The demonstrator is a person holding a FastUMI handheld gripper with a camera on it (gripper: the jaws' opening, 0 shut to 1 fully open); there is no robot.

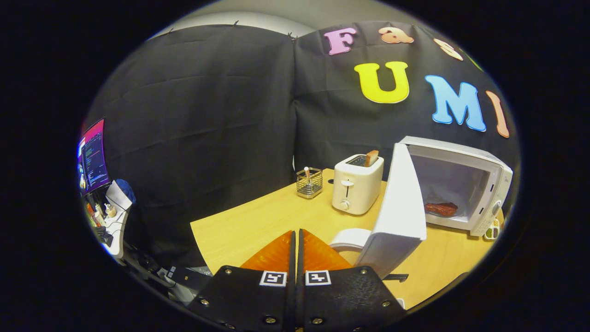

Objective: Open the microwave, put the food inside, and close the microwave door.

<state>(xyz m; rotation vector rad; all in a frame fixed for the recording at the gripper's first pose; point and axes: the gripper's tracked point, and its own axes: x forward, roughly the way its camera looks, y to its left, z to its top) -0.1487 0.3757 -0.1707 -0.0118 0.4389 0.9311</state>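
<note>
A white microwave stands on the wooden table, ahead and to the right of my fingers. Its door is swung wide open toward me, edge-on, just right of the fingertips. Inside the cavity lies a reddish-brown piece of food on the floor of the oven. My gripper is shut with nothing between its fingers; the two fingers meet in a thin line over the table, left of the door and not touching it.
A white toaster with a slice of bread in its slot stands left of the microwave, with a small wire basket beyond it. A white plate sits beside the door's lower edge. The table's left edge drops off; a monitor and desk clutter lie further left.
</note>
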